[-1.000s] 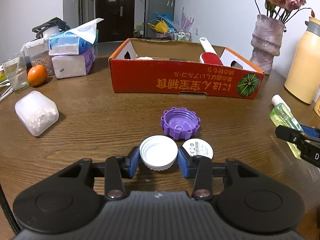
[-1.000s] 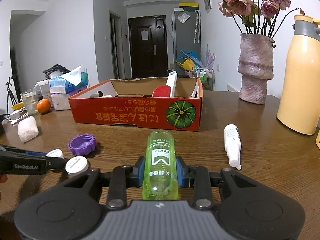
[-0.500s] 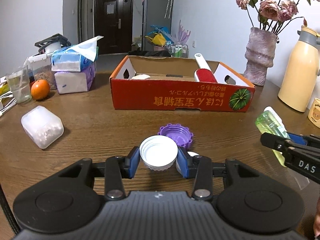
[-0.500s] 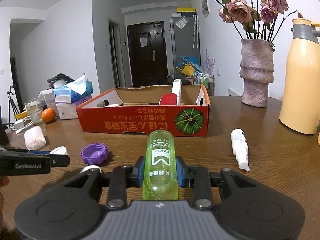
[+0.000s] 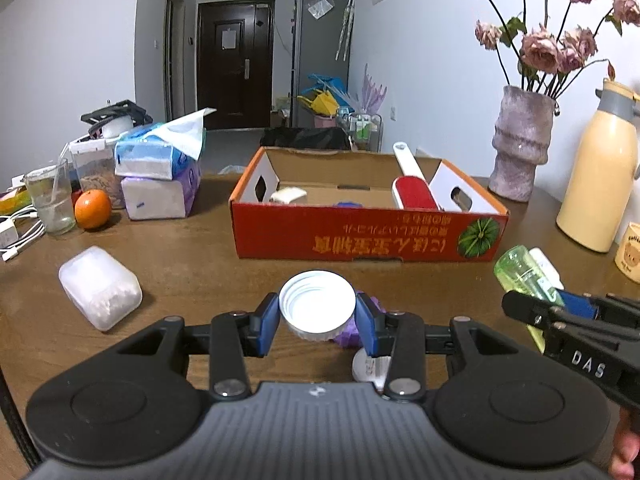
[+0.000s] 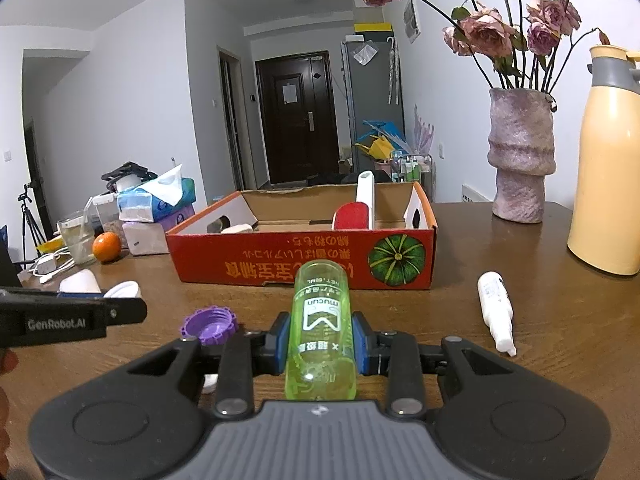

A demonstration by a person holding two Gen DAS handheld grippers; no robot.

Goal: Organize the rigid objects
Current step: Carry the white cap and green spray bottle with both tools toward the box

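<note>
Bare brown wooden table [image 5: 192,264] lies open at centre frame before the red cardboard box [image 5: 360,240]; a ridged purple plastic cap [image 6: 210,324] sits lower left.

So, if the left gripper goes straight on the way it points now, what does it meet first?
Probably the near wall of the red cardboard box. The left gripper, shut on the white lid, points at it, with only bare table between; depth is uncertain.

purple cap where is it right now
On the table, the purple cap sits left of the green bottle in the right wrist view, before the red box.
</note>
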